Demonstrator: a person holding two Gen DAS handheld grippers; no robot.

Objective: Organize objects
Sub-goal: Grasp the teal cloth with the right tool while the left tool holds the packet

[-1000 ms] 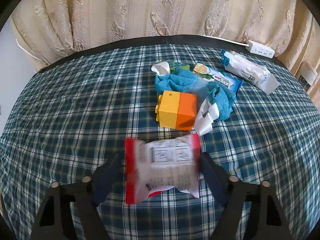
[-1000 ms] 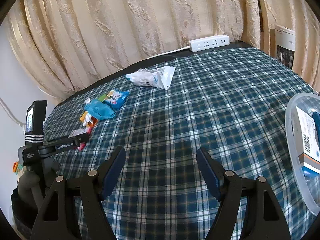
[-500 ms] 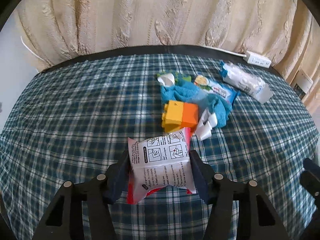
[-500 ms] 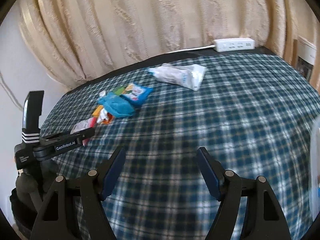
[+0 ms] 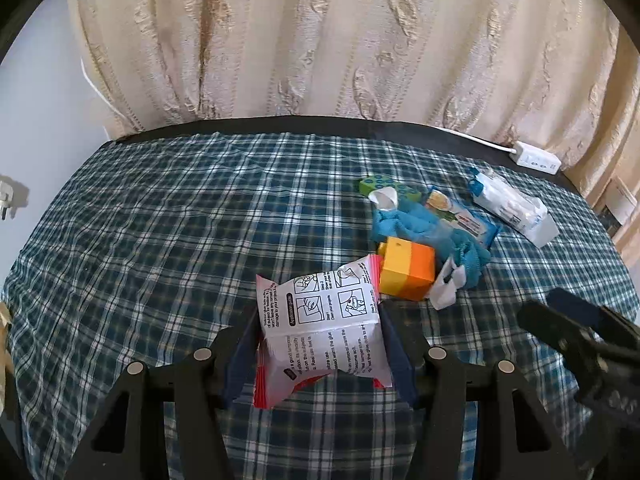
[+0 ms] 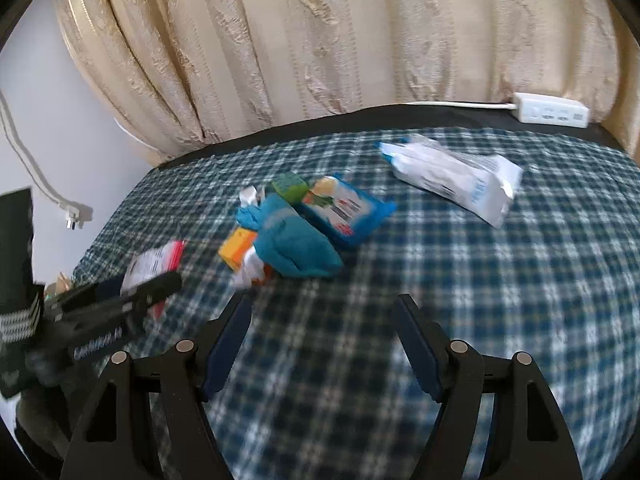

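My left gripper (image 5: 318, 344) is shut on a red and white packet (image 5: 320, 328) and holds it above the checked tablecloth (image 5: 160, 240). The packet also shows in the right wrist view (image 6: 154, 264), held by the left gripper (image 6: 120, 304). A pile lies beyond it: an orange and yellow block (image 5: 406, 274), a blue cloth (image 6: 294, 242), a blue snack packet (image 6: 346, 210), a green block (image 5: 384, 188) and white clips (image 5: 446, 288). My right gripper (image 6: 322, 340) is open and empty, just short of the pile.
A white and blue wipes pack (image 6: 452, 172) lies at the back right. A white power strip (image 6: 552, 108) sits at the table's far edge in front of the beige curtain (image 6: 320, 40). The right gripper shows at the right of the left wrist view (image 5: 580, 340).
My left gripper closed on the red and white packet and lifted it. My right gripper swung left towards the pile; the clear tub has left its view.
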